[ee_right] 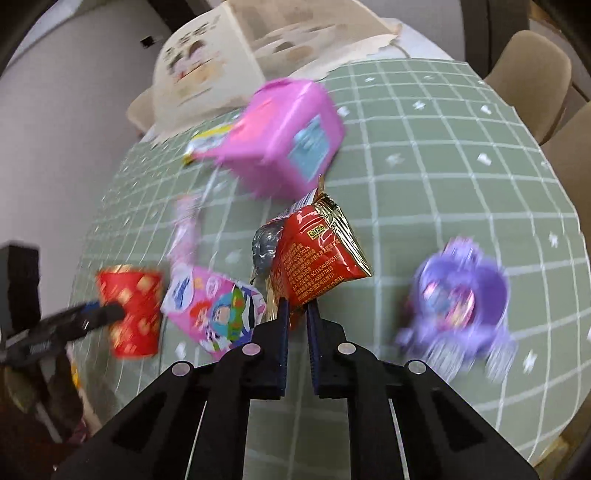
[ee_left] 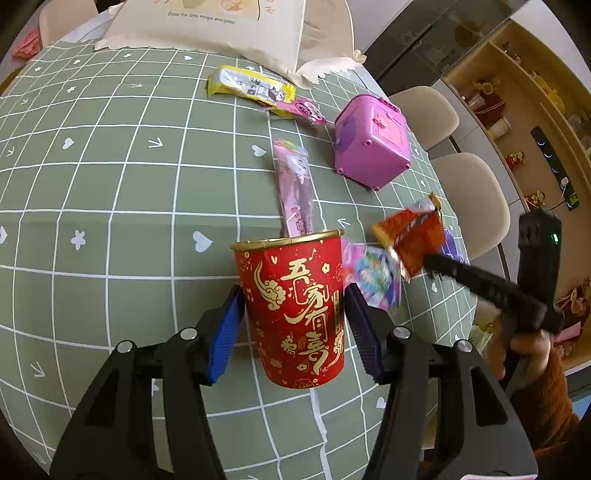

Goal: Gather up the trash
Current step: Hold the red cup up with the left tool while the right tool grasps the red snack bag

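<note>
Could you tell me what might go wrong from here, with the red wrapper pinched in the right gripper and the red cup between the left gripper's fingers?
1. The right gripper pinches the red wrapper only by its lower edge, so it could slip out on the way.
2. The red cup already holds a pink wrapper that sticks out above the rim; the next piece may catch on it or spill.
3. The left gripper holds the cup by its sides; a push could tip it.

My table's got a green grid tablecloth (ee_left: pixel 110 184) with little white hearts. A pink plastic toy box (ee_left: pixel 373 144) sits tipped on it, a purple toy (ee_right: pixel 458 299) lies near the edge, a cream cushion (ee_left: pixel 207 33) at the far end, beige chairs (ee_left: pixel 469 195) alongside.
</note>
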A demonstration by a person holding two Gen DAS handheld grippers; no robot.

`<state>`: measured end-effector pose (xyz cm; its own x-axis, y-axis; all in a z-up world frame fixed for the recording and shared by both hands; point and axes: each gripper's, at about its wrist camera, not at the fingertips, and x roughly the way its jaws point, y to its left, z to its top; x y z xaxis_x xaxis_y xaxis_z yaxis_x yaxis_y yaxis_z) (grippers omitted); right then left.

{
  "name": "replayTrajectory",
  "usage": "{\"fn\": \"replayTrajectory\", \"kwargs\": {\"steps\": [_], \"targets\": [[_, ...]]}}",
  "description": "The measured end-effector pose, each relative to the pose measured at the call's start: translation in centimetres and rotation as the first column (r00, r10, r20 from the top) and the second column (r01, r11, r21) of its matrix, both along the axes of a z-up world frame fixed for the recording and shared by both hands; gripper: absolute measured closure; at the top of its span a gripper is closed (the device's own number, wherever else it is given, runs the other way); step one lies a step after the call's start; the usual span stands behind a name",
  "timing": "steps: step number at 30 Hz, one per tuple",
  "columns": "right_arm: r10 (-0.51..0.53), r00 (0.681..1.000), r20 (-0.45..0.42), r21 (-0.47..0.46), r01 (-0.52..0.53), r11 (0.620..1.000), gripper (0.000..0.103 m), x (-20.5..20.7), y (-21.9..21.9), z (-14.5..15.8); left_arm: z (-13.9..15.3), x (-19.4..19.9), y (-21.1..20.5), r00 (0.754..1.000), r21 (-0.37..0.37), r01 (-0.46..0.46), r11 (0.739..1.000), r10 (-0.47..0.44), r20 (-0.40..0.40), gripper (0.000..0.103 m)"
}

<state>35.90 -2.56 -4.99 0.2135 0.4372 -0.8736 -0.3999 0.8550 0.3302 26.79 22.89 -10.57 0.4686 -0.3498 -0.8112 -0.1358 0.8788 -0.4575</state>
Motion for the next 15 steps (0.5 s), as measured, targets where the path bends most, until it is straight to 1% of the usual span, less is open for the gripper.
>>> {"fn": "replayTrajectory", "kwargs": {"steps": [3,5,6,7,8,10,13,15], "targets": [[-0.025,0.999,0.037,0.014,0.024,1.0,0.09,-1.0,-0.6,0.7,0.3,0.0,-0.1,1.0,0.008,-0.002,1.0,0.001,0.007,0.05],[-0.047,0.998,0.05,0.042,0.045,0.998,0.074,-1.0,-1.3,1.2,0.5,0.0,0.0,1.0,0.012,-0.008,1.0,0.008,0.01,0.05],[-0.056,0.997,0.057,0.066,0.052,0.996,0.047,-0.9,-1.6,1.5,0.6,0.0,0.1,1.0,0.014,-0.014,1.0,0.014,0.012,0.05],[-0.056,0.997,0.06,0.083,0.051,0.995,0.029,-1.0,-1.9,1.7,0.6,-0.1,0.2,1.0,0.015,-0.018,1.0,0.018,0.013,0.05],[-0.057,0.996,0.066,0.1,0.05,0.994,0.029,-1.2,-2.1,1.9,0.6,-0.1,0.2,1.0,0.016,-0.022,1.0,0.021,0.014,0.05],[-0.058,0.996,0.062,0.1,0.052,0.994,0.029,-1.4,-2.3,2.0,0.8,-0.2,0.3,0.999,0.019,-0.026,0.999,0.025,0.02,0.05],[-0.045,0.997,0.062,0.057,0.042,0.997,0.029,-2.0,-1.9,1.4,1.1,-0.4,0.3,0.999,0.033,-0.025,0.999,0.024,0.03,0.05],[-0.06,0.996,0.066,0.048,0.057,0.997,0.029,-2.1,-1.7,0.9,1.2,-0.5,0.2,0.999,0.05,-0.025,0.998,0.024,0.033,0.05]]}}
